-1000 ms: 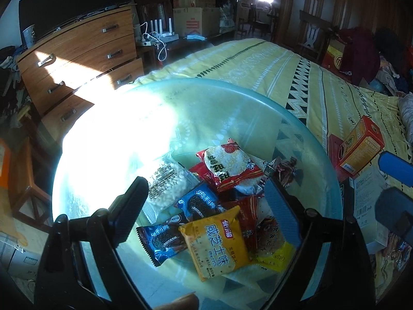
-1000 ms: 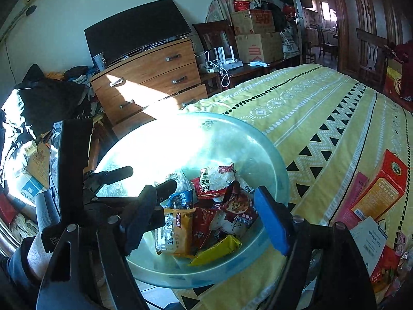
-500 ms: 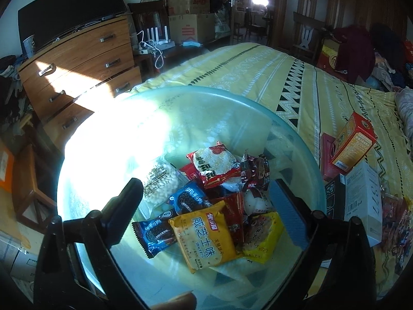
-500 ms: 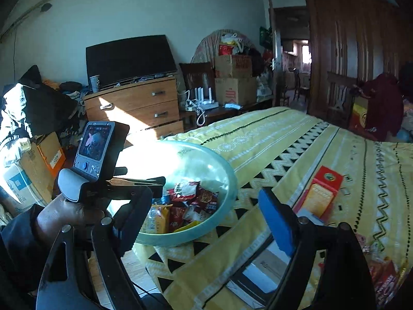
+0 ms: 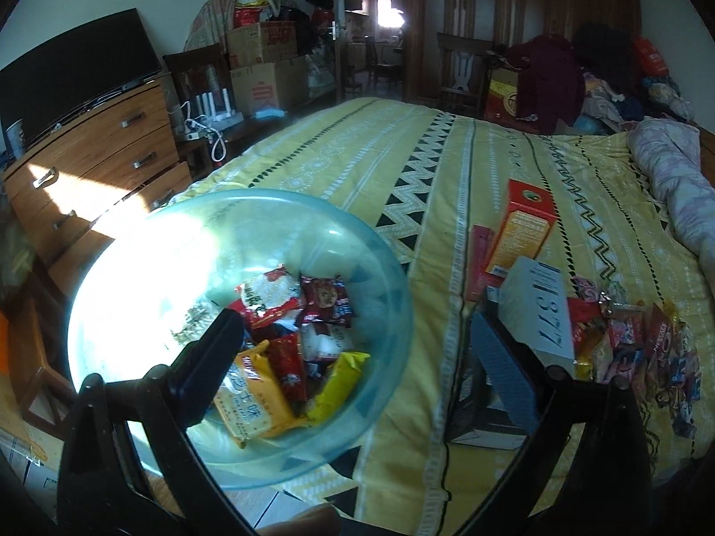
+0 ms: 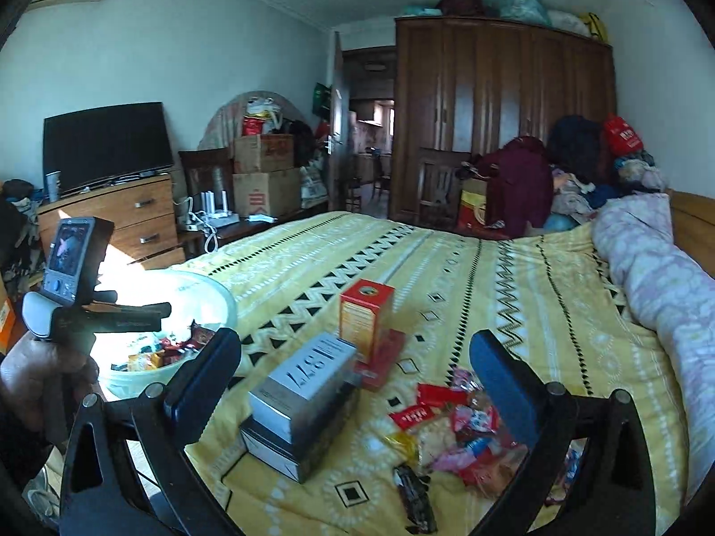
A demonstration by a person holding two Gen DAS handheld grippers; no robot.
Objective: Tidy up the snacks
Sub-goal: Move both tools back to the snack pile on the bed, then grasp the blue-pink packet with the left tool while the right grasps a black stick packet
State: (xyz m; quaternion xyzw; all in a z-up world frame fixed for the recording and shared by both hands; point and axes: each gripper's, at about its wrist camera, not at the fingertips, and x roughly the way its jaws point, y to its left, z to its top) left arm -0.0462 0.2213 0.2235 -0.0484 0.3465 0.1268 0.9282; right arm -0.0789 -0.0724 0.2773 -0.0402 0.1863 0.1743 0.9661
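A translucent blue-green bowl [image 5: 178, 245] rests on the near-left corner of the yellow bed and holds several snack packets [image 5: 286, 357]. My left gripper [image 5: 353, 326] hovers over the bowl's right rim, its jaws opening with nothing between them. My right gripper [image 6: 353, 339] hangs above the bed, jaws also opening and empty. It faces a white box [image 6: 308, 375] stacked on a black box [image 6: 286, 442], and an upright orange-red box [image 6: 364, 317]. A loose pile of snack packets [image 6: 460, 429] lies on the bedspread by its right finger. The bowl [image 6: 219, 299] sits at left.
A person's hand [image 6: 40, 366] grips the left tool by the bowl. A wooden dresser [image 5: 89, 156] with a TV stands left of the bed, cardboard boxes [image 6: 263, 178] behind it. A rolled quilt [image 6: 661, 277] lies along the bed's right side, before a dark wardrobe [image 6: 500, 111].
Both views swung right, away from the bowl toward the bed. The right gripper left the bowl and now faces the boxes and loose packets. Both pairs of jaws have spread wider.
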